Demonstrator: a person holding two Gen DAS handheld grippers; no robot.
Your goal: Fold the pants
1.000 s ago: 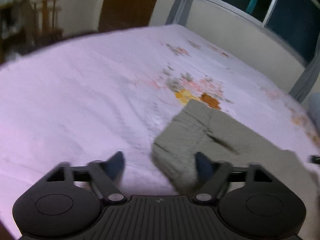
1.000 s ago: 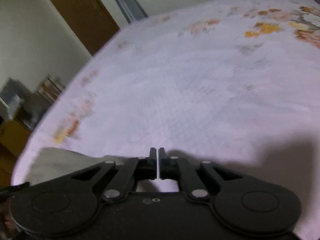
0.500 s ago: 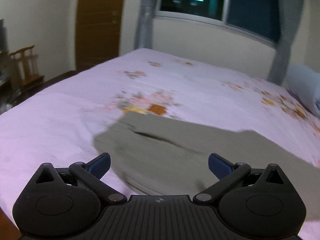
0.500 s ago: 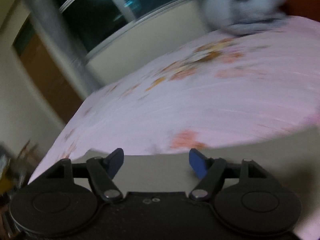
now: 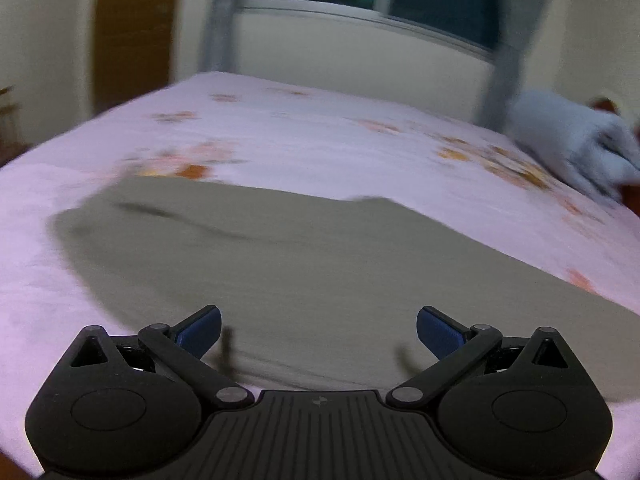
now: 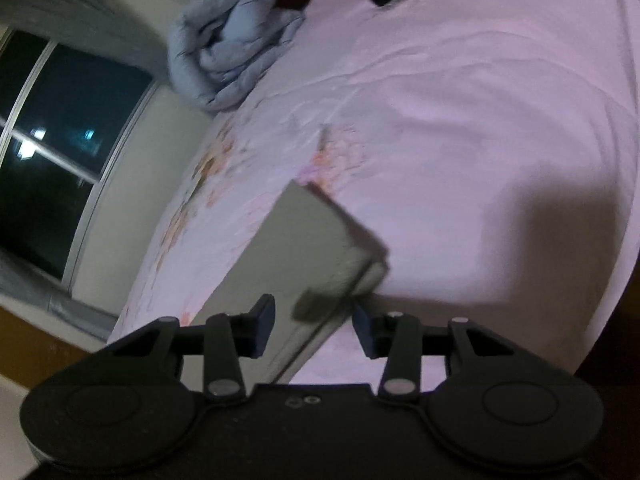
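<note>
The olive-grey cloth pants lie flat on the bed with the pale pink flowered sheet, stretched lengthwise across its near part; in the right wrist view a squared end of them, which looks like a leg hem, lies just ahead of the right tool. The fabric looks soft, limp and light, so it will likely sag and drape from wherever it is lifted and slide easily over the sheet; a hold on one layer only would let the others fall away. The corners of the hem and the waist edge seem the best places to pinch, taking all layers together. The left tool hangs low over the middle of the pants with its blue-padded fingers spread wide, holding nothing; whether it touches the cloth cannot be told. The right tool is also spread, less widely, straddling the long edge of the leg near the hem without pinching it. A crumpled pale blue quilt sits well apart at the far end of the bed.
</note>
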